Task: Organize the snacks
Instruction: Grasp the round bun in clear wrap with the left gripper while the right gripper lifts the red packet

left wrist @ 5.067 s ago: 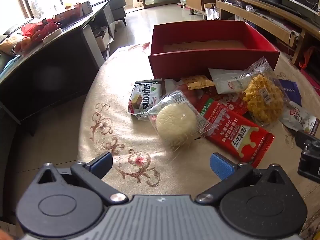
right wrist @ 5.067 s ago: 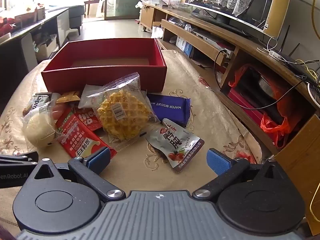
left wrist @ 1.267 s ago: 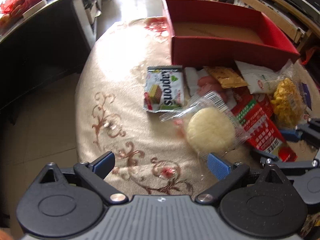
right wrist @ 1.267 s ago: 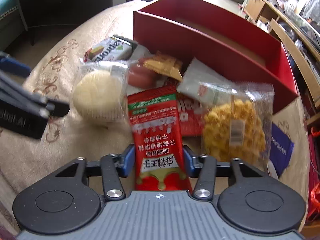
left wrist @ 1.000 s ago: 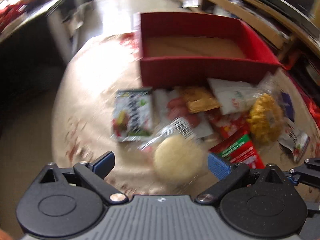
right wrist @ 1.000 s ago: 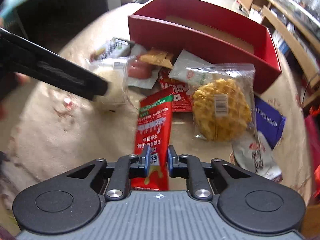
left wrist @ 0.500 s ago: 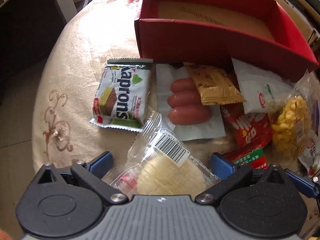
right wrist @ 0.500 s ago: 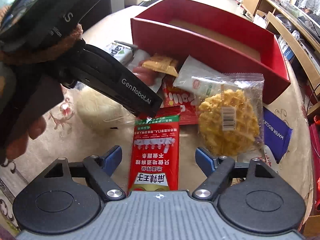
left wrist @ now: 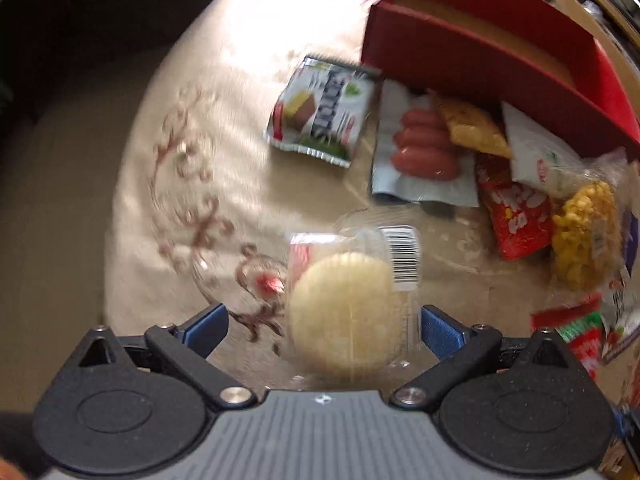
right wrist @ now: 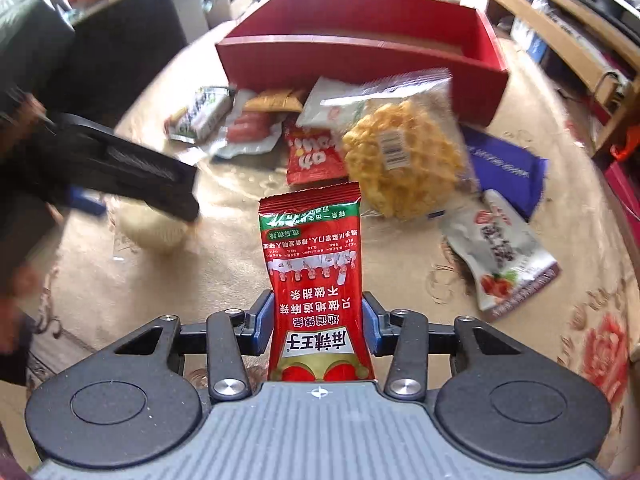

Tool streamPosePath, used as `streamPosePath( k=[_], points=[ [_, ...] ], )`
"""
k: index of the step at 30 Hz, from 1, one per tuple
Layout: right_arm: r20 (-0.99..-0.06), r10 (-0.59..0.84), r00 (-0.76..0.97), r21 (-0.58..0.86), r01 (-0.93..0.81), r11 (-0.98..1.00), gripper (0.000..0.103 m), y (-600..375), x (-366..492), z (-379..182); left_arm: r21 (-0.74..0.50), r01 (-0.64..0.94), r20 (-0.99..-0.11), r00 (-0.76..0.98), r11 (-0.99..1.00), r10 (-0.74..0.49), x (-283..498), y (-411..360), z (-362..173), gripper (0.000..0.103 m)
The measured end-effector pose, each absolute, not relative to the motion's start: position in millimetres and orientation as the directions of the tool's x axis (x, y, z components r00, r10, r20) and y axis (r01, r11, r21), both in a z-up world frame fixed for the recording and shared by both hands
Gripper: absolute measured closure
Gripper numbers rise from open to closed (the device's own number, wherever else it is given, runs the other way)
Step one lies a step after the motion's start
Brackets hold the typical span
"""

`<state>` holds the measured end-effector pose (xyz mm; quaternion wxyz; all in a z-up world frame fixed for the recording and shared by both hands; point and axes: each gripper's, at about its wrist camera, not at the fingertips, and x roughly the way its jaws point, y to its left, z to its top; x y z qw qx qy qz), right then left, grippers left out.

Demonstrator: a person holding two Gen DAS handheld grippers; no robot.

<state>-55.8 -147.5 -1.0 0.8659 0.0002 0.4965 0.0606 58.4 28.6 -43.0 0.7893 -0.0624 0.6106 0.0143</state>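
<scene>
My right gripper (right wrist: 318,322) is shut on a red snack packet (right wrist: 314,280) and holds it above the table. My left gripper (left wrist: 323,326) is open around a round pale cake in a clear wrapper (left wrist: 346,312); its right finger touches the wrapper, its left finger stands apart. The cake also shows under the left gripper in the right wrist view (right wrist: 154,226). The empty red box (right wrist: 360,52) stands at the far side of the table; it also shows in the left wrist view (left wrist: 500,52).
Loose snacks lie in front of the box: a green-white wafer pack (left wrist: 322,114), sausages (left wrist: 424,152), a waffle bag (right wrist: 404,160), a small red packet (right wrist: 314,156), a blue biscuit pack (right wrist: 504,168), a grey pouch (right wrist: 500,252). Wooden shelves (right wrist: 560,28) stand right.
My right gripper has closed on the red packet and lifted it. My left gripper has moved so the cake lies between its fingers; the view has swung left.
</scene>
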Motion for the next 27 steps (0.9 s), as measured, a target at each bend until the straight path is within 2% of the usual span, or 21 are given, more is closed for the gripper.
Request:
streamPosePath(
  k=[3, 5, 9, 14, 16, 17, 18, 19, 27],
  points=[
    [-0.854, 0.100, 0.510, 0.062, -0.092, 0.994, 0.051, -152, -66, 3, -0.007, -0.099, -0.950, 0.310, 0.995, 0.024, 48, 12, -49, 0.002],
    [-0.849, 0.104, 0.519, 0.070, -0.084, 0.994, 0.051, -155, -72, 6, 0.005, -0.073, -0.942, 0.334, 0.997, 0.029, 45, 5, -49, 0.002],
    [-0.827, 0.106, 0.552, 0.088, -0.059, 0.994, 0.051, -165, -79, 14, -0.014, -0.041, -0.945, 0.326, 0.999, 0.000, 43, 6, -46, 0.002],
    [-0.802, 0.085, 0.591, 0.089, -0.022, 0.996, 0.051, -173, -84, 26, -0.010, 0.052, -0.913, 0.407, 0.999, -0.030, 22, 3, -51, 0.002],
    [-0.799, 0.070, 0.597, 0.078, -0.013, 0.997, 0.051, -173, -81, 27, -0.014, 0.067, -0.910, 0.412, 0.998, -0.040, 21, 3, -45, 0.010],
    [-0.799, 0.063, 0.597, 0.073, -0.008, 0.997, 0.051, -173, -78, 27, -0.014, 0.095, -0.900, 0.431, 0.995, -0.054, 23, 3, -43, 0.024],
    [-0.800, 0.059, 0.597, 0.070, -0.005, 0.998, 0.051, -172, -75, 26, -0.022, 0.125, -0.892, 0.446, 0.992, -0.076, 21, 4, -39, 0.043],
    [-0.800, 0.059, 0.597, 0.067, -0.008, 0.998, 0.051, -170, -73, 27, -0.011, 0.141, -0.888, 0.454, 0.990, -0.074, 21, 6, -37, 0.048],
    [-0.764, 0.054, 0.643, 0.034, -0.044, 0.998, 0.051, -148, -49, 37, -0.117, 0.195, -0.849, 0.489, 0.974, -0.200, 30, 25, -13, 0.051]
  ],
)
